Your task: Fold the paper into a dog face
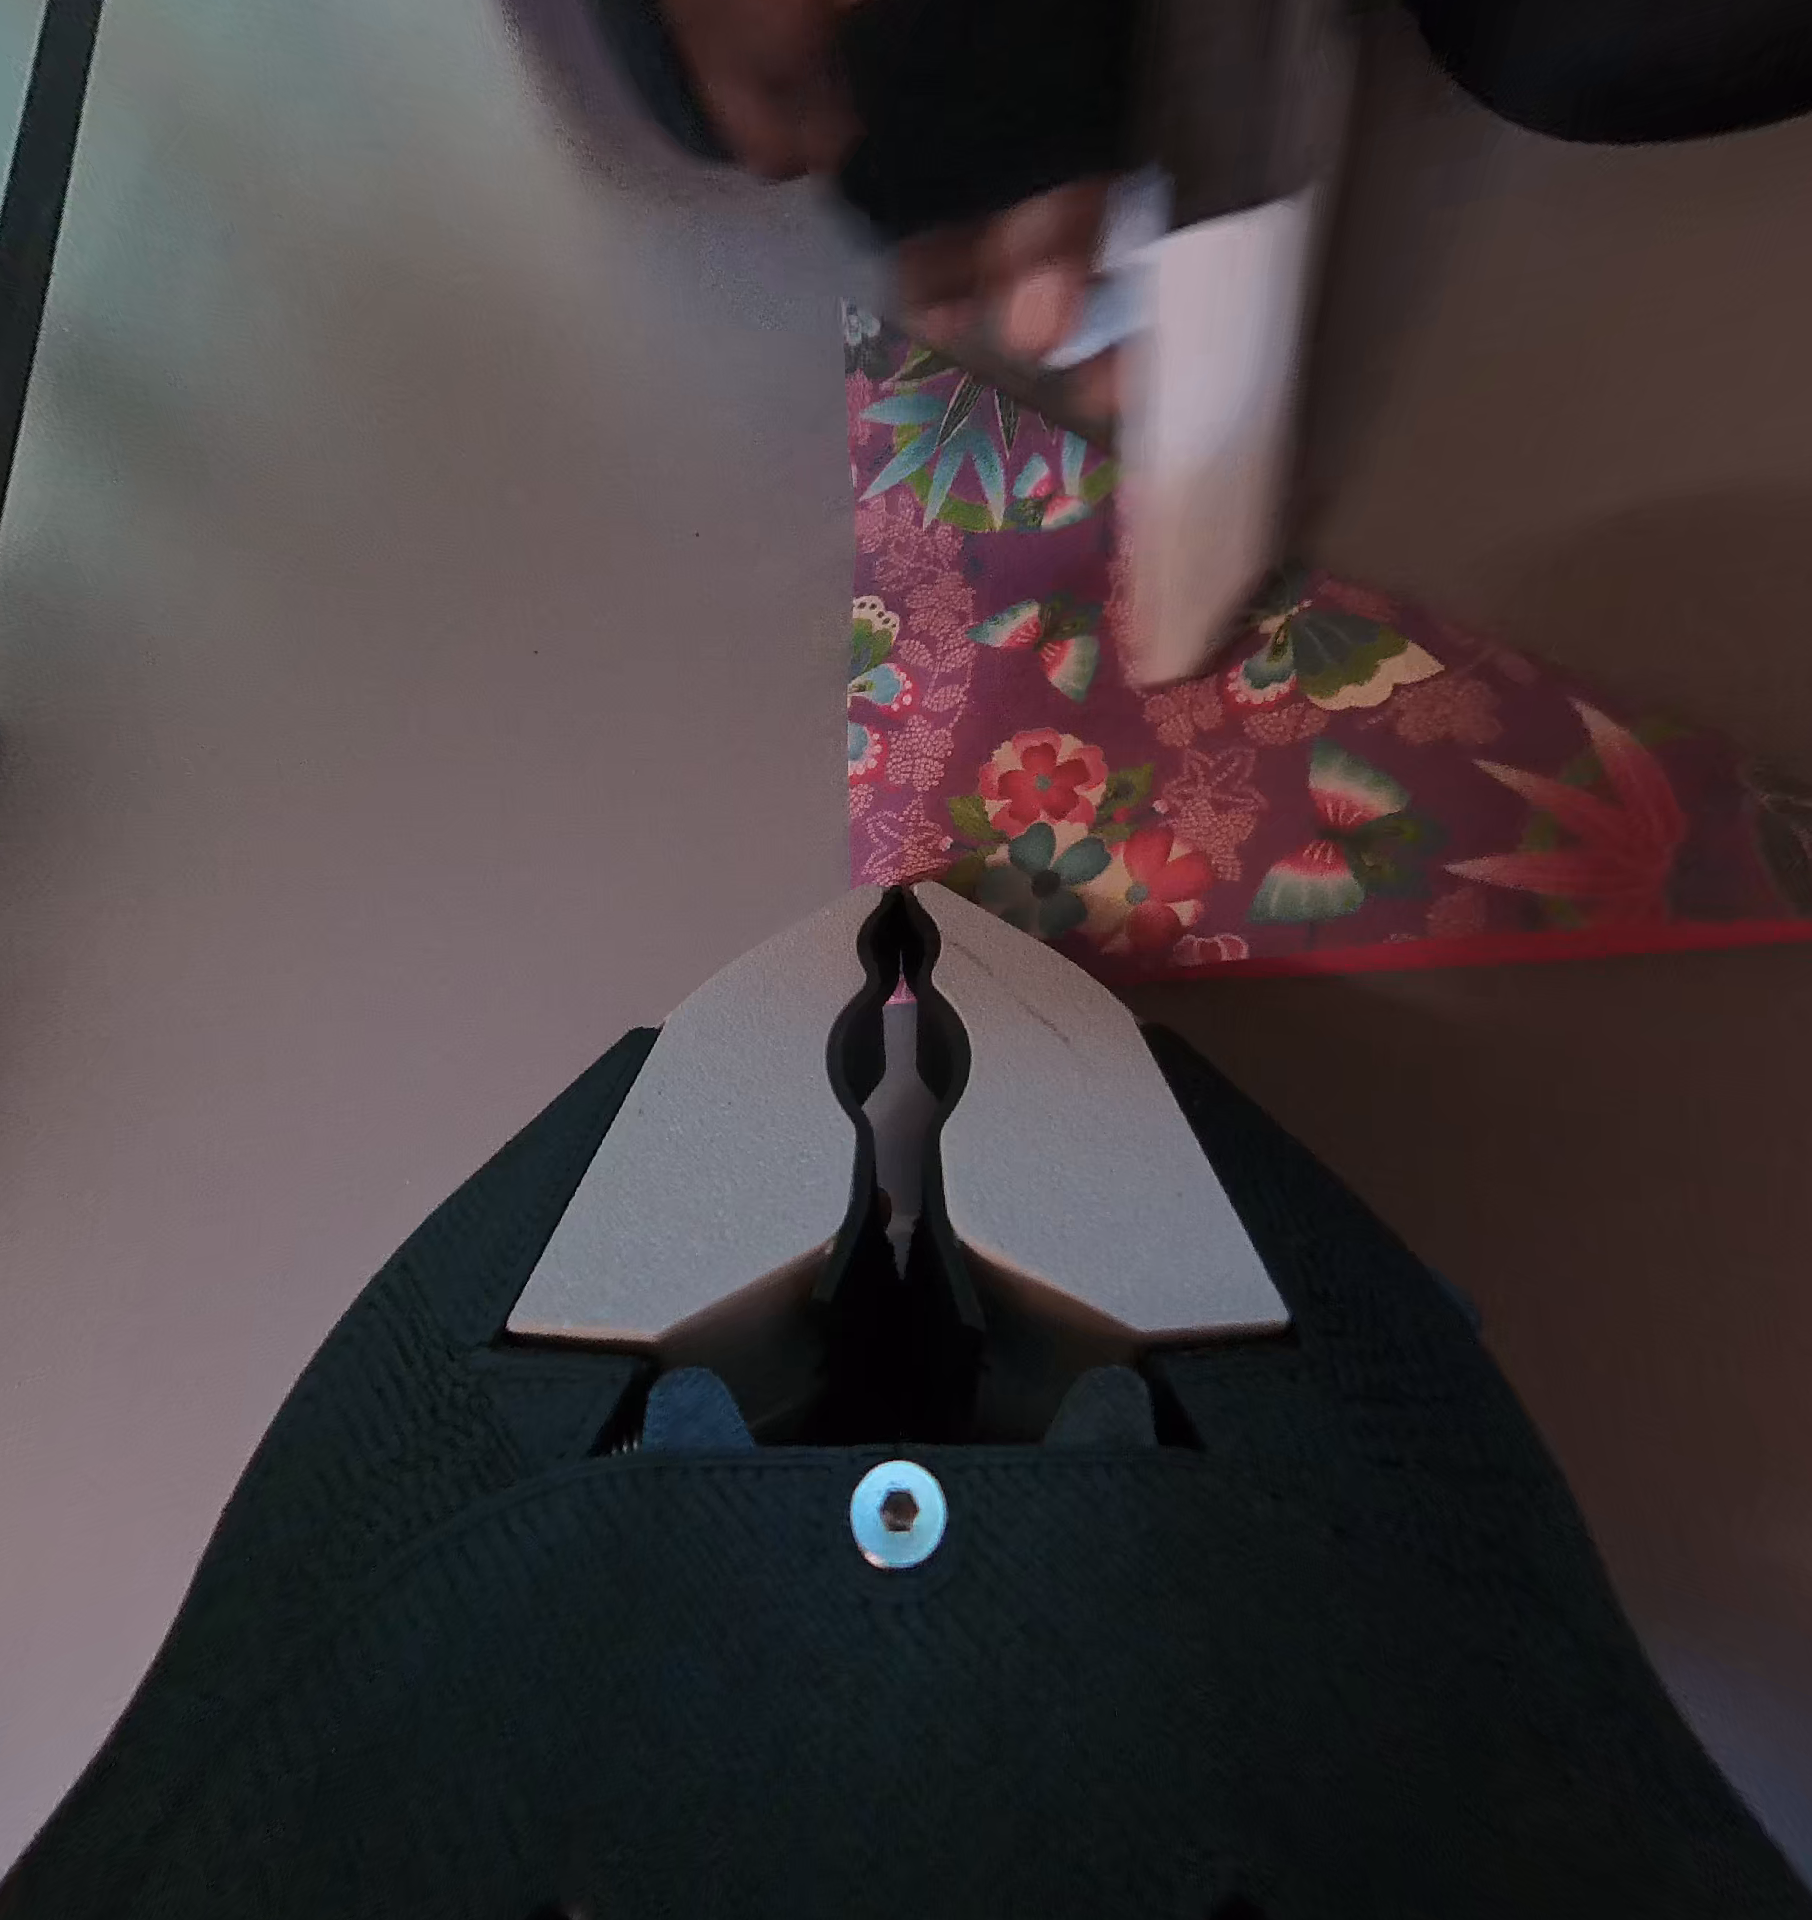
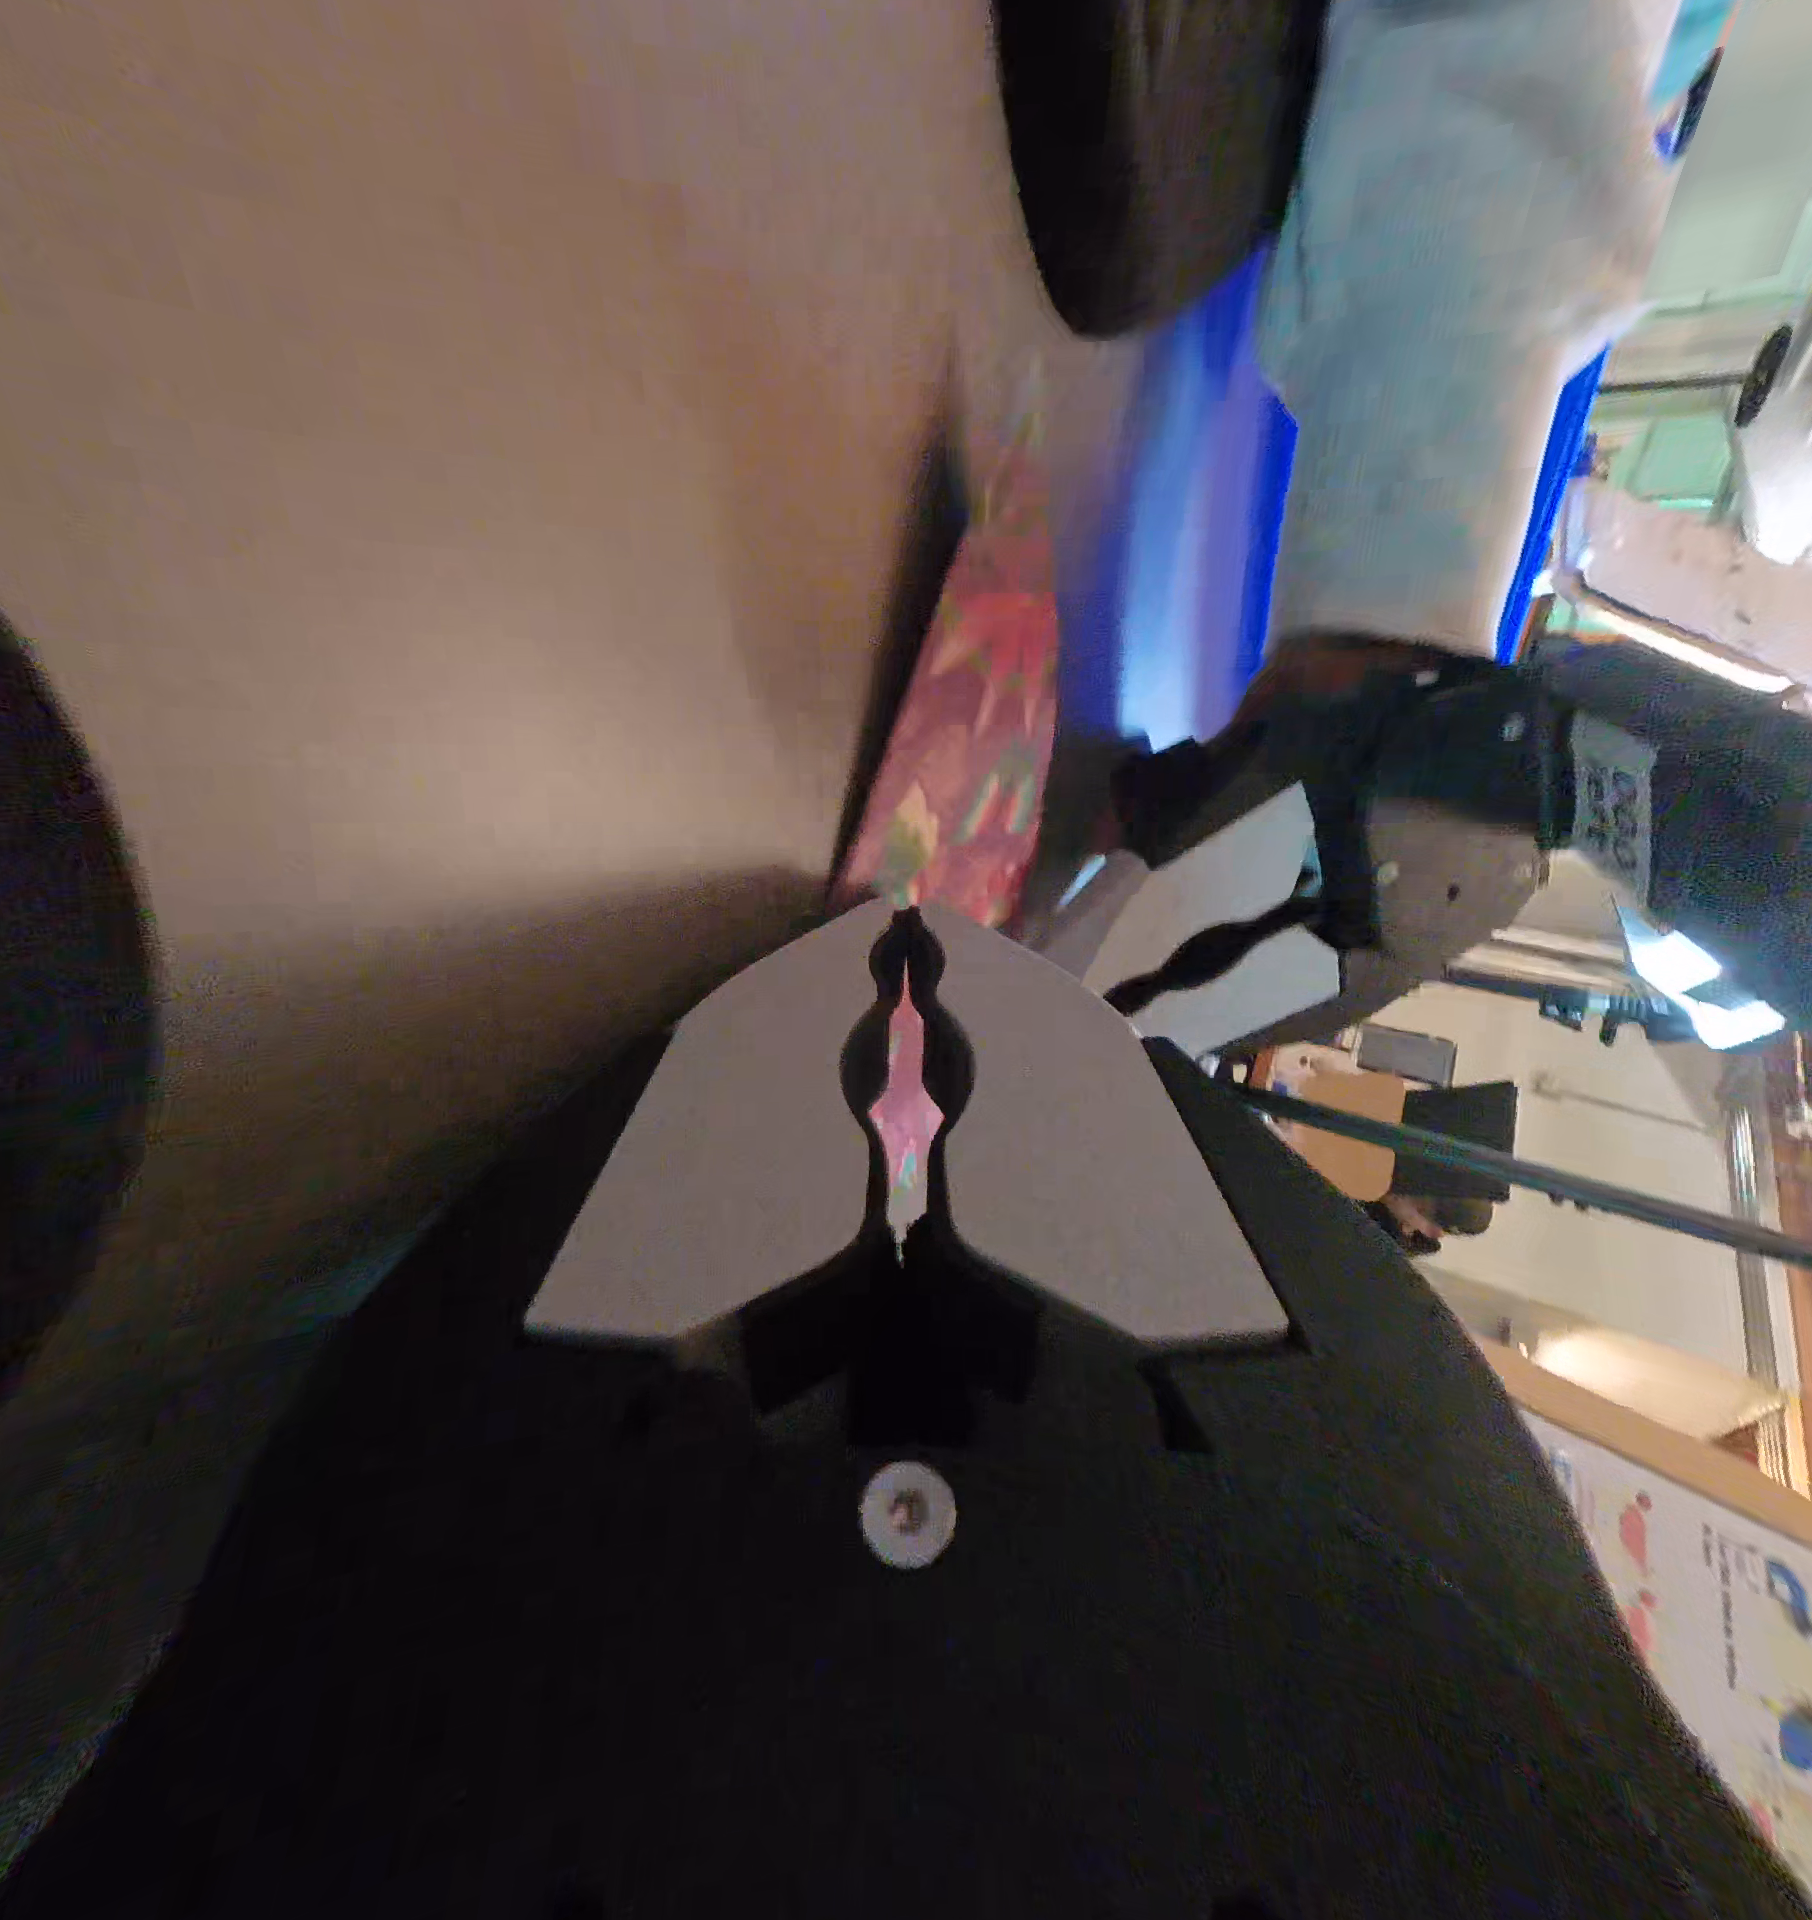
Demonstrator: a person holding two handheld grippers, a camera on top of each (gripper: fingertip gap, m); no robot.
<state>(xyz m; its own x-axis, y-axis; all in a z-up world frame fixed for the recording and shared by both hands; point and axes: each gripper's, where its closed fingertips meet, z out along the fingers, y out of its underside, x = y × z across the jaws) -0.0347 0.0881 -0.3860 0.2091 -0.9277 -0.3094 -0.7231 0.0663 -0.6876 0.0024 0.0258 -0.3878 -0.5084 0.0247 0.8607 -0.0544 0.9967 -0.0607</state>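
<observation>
Presently, the patterned paper (image 1: 1037,727) is seen lying flat on the table (image 1: 414,623), already folded to a triangle. In the left wrist view its folded corner is found immediately ahead of the left tool (image 1: 900,914), at twelve to one o'clock, with its long lower edge running off toward three o'clock. The fingers of the left tool are drawn together at the tips; whether the corner is pinched or merely pressed cannot be told.

The right tool (image 2: 907,920) is likewise closed, with patterned paper visible in the gap behind its tips, so a grip on the paper is judged likely. In the left wrist view it appears blurred at one o'clock, over the paper's upper flap. The right tool is judged the nearer to the next fold.
</observation>
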